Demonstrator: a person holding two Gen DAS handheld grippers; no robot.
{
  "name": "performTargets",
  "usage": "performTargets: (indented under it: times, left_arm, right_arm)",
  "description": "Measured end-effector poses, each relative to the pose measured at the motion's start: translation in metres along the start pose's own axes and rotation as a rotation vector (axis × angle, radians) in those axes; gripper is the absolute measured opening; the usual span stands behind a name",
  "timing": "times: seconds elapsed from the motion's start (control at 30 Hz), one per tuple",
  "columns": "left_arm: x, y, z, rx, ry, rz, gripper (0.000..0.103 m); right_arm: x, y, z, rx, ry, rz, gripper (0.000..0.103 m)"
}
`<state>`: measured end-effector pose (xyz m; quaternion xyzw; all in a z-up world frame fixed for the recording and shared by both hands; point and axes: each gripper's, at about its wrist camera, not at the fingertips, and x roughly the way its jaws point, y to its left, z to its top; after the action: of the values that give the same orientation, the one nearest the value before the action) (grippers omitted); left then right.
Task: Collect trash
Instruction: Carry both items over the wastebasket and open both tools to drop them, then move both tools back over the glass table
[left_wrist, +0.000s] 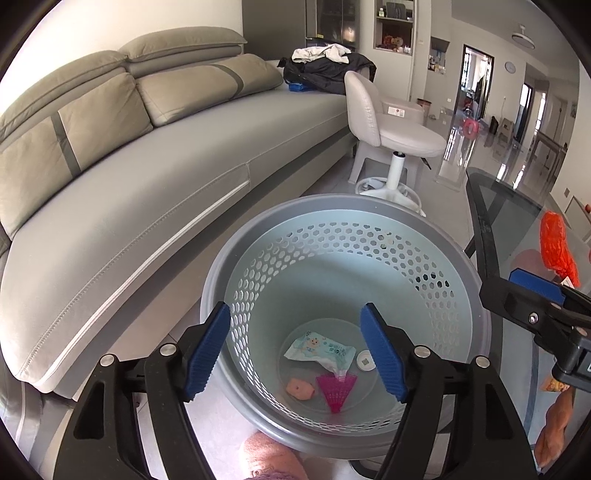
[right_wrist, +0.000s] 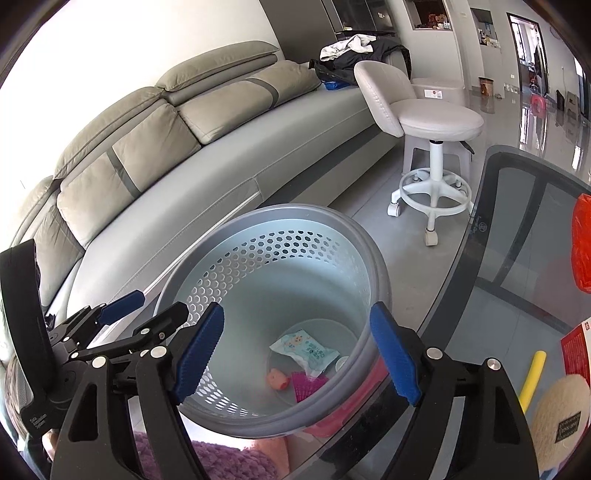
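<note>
Done: wrapper (left_wrist: 319, 350), pink bits in bin (left_wrist: 458, 258) | grippers: left (left_wrist: 299, 352), right (right_wrist: 297, 354) wide, empty | left: orange bag (left_wrist: 556, 247), yellow tube (right_wrist: 532, 380) on counter (right_wrist: 517, 229)

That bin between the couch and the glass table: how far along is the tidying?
Done: the bin already holds a wipes packet, a pink fan-shaped scrap and an orange bit. In hand: nothing; the left tool and right tool are open. Left: an orange bag on the glass table.

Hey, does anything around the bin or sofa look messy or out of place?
A heap of dark and white clothes is dumped on the far end of the sofa. The bin stands upright, nothing spilled around it.
</note>
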<state>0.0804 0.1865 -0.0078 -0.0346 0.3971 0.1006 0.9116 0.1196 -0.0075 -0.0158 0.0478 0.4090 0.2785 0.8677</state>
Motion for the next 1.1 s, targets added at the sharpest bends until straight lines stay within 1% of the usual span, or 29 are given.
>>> performTargets:
  times: [0.1, 0.23, 0.3, 0.5, 0.6, 0.8, 0.93, 1.1]
  left_arm:
    - [0.000, -0.001, 0.000, 0.001, 0.002, -0.005, 0.072]
    - [-0.003, -0.005, 0.000, 0.008, -0.009, -0.007, 0.077]
    - [-0.004, -0.007, 0.000, 0.012, -0.014, -0.011, 0.078]
    - [-0.009, -0.021, -0.001, 0.039, -0.030, -0.027, 0.081]
    - [-0.014, -0.027, -0.002, 0.052, -0.045, -0.032, 0.082]
    - [-0.020, -0.042, -0.003, 0.069, -0.053, -0.070, 0.083]
    - [-0.024, -0.054, -0.005, 0.085, -0.058, -0.098, 0.084]
    - [-0.031, -0.074, -0.007, 0.109, -0.066, -0.131, 0.086]
  right_arm:
    - [-0.003, -0.001, -0.001, 0.002, -0.005, -0.005, 0.078]
    - [-0.008, -0.004, -0.004, 0.018, -0.011, -0.011, 0.078]
    - [-0.012, -0.007, -0.006, 0.026, -0.015, -0.017, 0.078]
    - [-0.030, -0.016, -0.013, 0.048, -0.041, -0.052, 0.078]
    - [-0.045, -0.025, -0.015, 0.068, -0.065, -0.081, 0.078]
    - [-0.078, -0.050, -0.023, 0.118, -0.116, -0.147, 0.078]
    - [-0.102, -0.070, -0.032, 0.146, -0.143, -0.205, 0.078]
    - [-0.138, -0.100, -0.050, 0.211, -0.182, -0.276, 0.078]
